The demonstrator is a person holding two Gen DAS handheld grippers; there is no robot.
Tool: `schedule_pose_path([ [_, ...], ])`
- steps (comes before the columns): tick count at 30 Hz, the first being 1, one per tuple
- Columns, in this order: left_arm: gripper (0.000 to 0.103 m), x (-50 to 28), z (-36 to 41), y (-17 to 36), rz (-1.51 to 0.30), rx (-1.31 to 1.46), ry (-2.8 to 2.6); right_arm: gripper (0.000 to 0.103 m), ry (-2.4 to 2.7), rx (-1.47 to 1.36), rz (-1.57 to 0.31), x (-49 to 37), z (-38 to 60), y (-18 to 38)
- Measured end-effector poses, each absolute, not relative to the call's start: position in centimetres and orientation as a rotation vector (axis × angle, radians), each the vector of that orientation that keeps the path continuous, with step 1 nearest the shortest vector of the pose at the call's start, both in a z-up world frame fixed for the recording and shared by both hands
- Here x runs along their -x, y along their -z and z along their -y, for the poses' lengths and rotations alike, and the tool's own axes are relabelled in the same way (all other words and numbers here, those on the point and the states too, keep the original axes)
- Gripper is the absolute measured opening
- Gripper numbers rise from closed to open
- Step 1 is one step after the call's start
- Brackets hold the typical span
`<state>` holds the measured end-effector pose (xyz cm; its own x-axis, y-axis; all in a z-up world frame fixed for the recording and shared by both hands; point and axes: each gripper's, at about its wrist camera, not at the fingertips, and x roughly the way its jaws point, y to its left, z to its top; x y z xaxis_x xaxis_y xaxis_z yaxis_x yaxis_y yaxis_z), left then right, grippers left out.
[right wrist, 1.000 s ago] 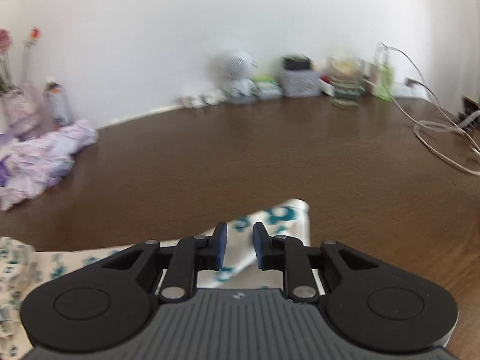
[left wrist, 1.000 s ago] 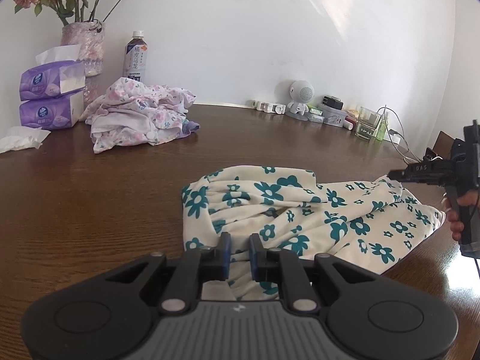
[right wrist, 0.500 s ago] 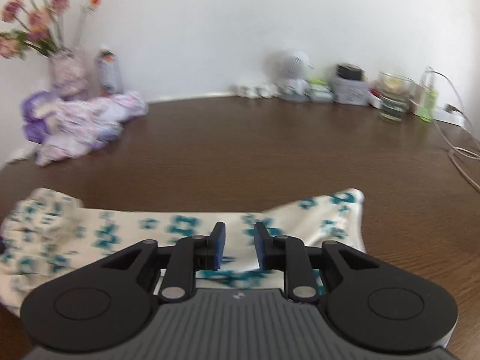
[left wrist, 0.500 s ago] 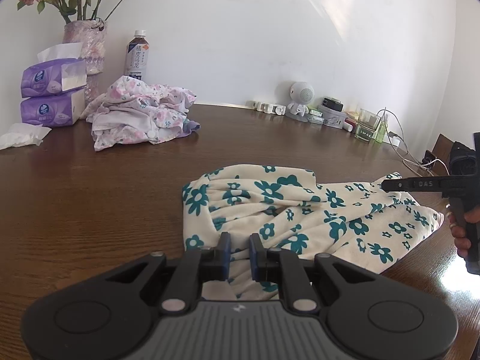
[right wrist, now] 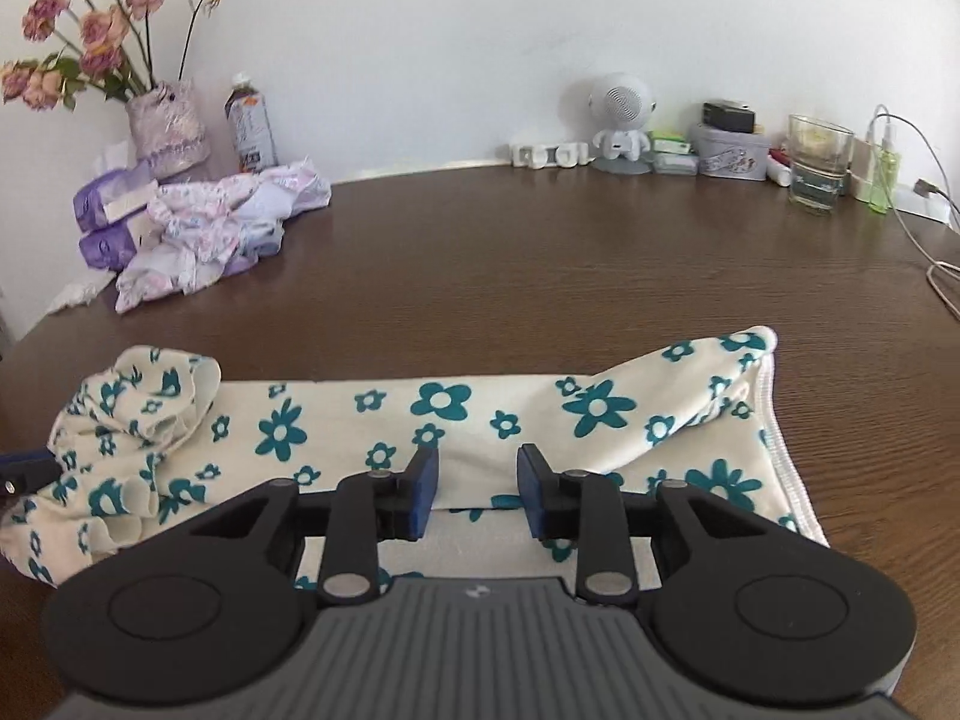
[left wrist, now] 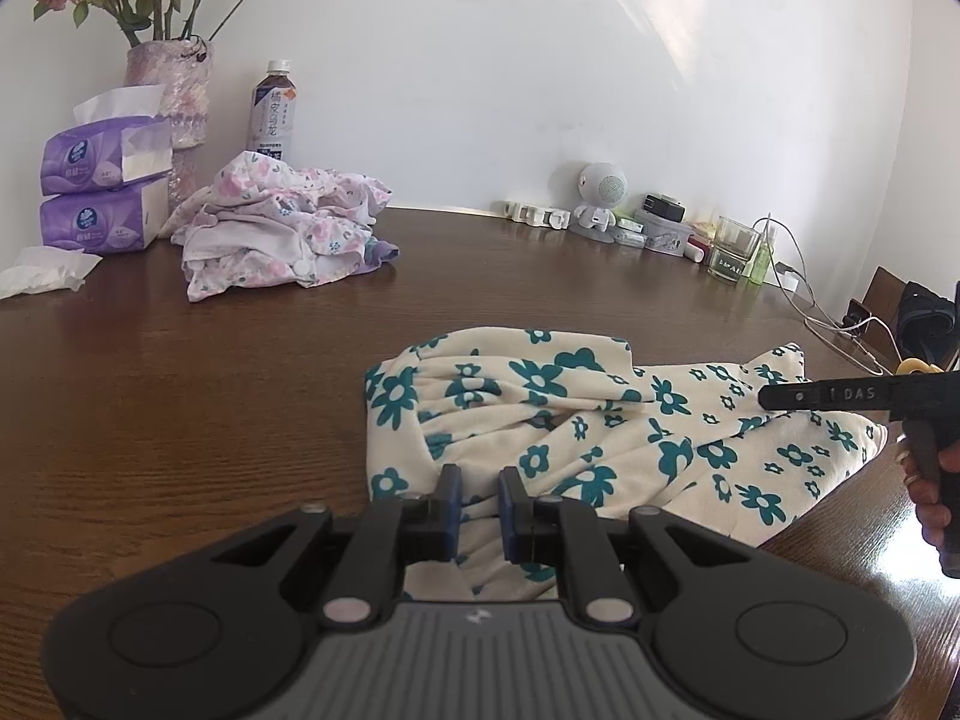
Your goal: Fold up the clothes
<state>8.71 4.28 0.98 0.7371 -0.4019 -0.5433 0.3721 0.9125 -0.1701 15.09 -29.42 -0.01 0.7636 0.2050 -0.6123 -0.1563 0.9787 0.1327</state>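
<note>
Nearby, pink floral heap (left wrist: 282, 222) behind teal-flowered garment (right wrist: 420, 414); left tongs (left wrist: 478, 501) narrow, right tongs (right wrist: 478, 483) wide.

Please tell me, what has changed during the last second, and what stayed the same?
The right gripper swung left to face the teal-flowered garment, and its fingers spread open above it. The left gripper stayed narrowly parted at the cloth's near edge; the garment and the pink clothes pile did not move.
</note>
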Motion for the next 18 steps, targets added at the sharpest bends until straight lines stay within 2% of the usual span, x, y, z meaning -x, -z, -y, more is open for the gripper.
schedule_pose_path([
  [6, 0.012, -8.7, -4.2, -0.9, -0.608, 0.051, 0.423, 0.028, -0.181, -0.032, -0.69, -14.9, 29.6, 0.9],
  [9, 0.013, -8.8, -4.2, -1.0, -0.61, 0.059, 0.429, 0.029, -0.192, -0.088, -0.623, -13.6, 29.3, 0.1],
  [11, 0.017, -8.8, -4.3, -1.0, -0.612, 0.065, 0.433, 0.029, -0.246, -0.105, -0.556, -11.7, 28.2, -0.9],
  [13, 0.022, -8.7, -3.9, -1.1, -0.608, 0.053, 0.436, 0.037, -0.324, -0.116, -0.504, -9.7, 26.9, -1.8],
  [15, 0.027, -8.6, -3.7, -1.1, -0.605, 0.044, 0.441, 0.037, -0.37, -0.085, -0.493, -8.2, 25.2, -2.4],
  [18, 0.029, -8.4, -3.6, -1.1, -0.6, 0.056, 0.442, 0.037, -0.414, -0.038, -0.489, -6.8, 23.3, -2.7],
])
